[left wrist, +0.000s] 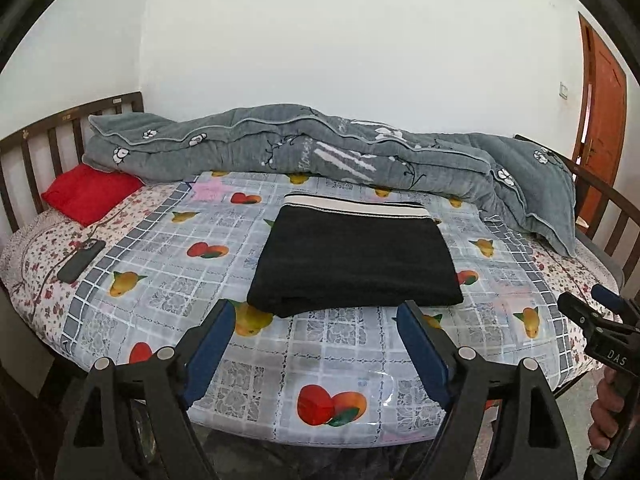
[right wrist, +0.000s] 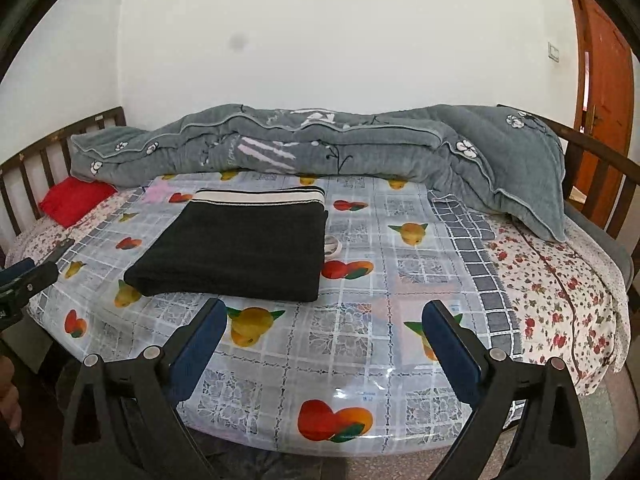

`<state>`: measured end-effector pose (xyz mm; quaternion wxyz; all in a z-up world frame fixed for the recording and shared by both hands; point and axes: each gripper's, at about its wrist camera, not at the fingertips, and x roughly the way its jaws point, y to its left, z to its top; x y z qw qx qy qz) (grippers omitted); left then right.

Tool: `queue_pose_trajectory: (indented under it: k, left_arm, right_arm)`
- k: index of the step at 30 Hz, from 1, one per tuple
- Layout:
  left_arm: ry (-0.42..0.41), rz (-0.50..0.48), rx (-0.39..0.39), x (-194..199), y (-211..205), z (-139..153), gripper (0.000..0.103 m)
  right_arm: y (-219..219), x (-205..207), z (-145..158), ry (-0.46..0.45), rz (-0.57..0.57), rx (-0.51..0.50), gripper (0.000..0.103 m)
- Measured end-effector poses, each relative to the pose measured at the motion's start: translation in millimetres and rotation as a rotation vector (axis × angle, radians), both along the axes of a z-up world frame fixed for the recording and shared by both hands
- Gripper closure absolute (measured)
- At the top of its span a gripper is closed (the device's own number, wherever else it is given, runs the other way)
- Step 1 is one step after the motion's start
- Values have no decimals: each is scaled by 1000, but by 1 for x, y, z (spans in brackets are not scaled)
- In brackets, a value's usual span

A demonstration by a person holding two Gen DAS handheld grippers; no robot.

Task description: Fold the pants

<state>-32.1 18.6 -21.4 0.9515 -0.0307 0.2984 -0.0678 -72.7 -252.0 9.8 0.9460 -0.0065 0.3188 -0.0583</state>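
Pants (left wrist: 354, 256) look fully folded, compact stack at 12 o'clock of left gripper (left wrist: 316, 312). Left and right gripper (right wrist: 326, 316) both spread wide, empty. Likely just retreat.

White capitals "DAS" legible on the black plastic body of the right gripper (left wrist: 600, 312), seen at the right edge of the left wrist view, where cut off by the frame. Pale cursive lettering printed on the grey quilted blanket with white flowers (left wrist: 320, 152), beside slanted white stripes, too blurred to make out. Small blue print on the glossy fruit-patterned plastic sheet (right wrist: 366, 394) near the front edge of the bed, too small to read. Faint marks on the dark wooden slatted headboard (left wrist: 116, 101), unreadable. Nothing else legible in either view.
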Motion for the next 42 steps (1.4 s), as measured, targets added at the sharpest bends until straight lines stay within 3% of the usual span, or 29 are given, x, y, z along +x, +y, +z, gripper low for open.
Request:
queue_pose_trajectory:
  k: [42]
  left_arm:
    - [3,4,3,-5,-2,1,21]
  right_arm:
    - [-9,-13,0,4,-29,3,6]
